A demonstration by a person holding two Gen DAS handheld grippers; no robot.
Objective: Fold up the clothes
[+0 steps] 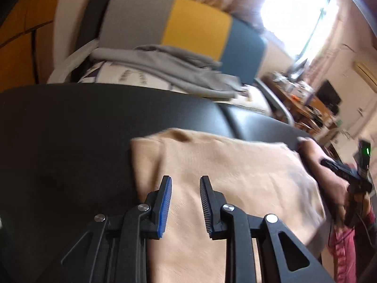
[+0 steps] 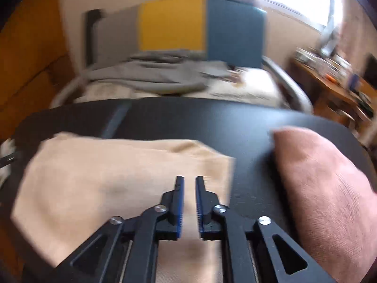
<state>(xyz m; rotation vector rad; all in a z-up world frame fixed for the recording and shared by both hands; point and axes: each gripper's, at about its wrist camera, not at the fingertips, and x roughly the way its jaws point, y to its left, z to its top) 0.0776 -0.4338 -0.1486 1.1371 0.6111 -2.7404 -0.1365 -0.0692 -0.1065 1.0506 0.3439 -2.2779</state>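
Left wrist view: left claw (image 1: 185,180) partly spread, empty above the beige garment (image 1: 235,176); right claw (image 2: 189,180) narrowly parted, empty.

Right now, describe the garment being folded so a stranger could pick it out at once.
Start at the black table in front of the grey, yellow and blue panel. The beige garment lies flat on it. It is the only cloth on the tabletop; the grey clothes are heaped beyond the far edge.

A folded cloth (image 2: 122,172) lies on the table (image 2: 212,118). A hand (image 2: 329,188) rests at its 3 o'clock. A chair (image 2: 200,30) with clothes (image 2: 153,75) stands at 12 o'clock.
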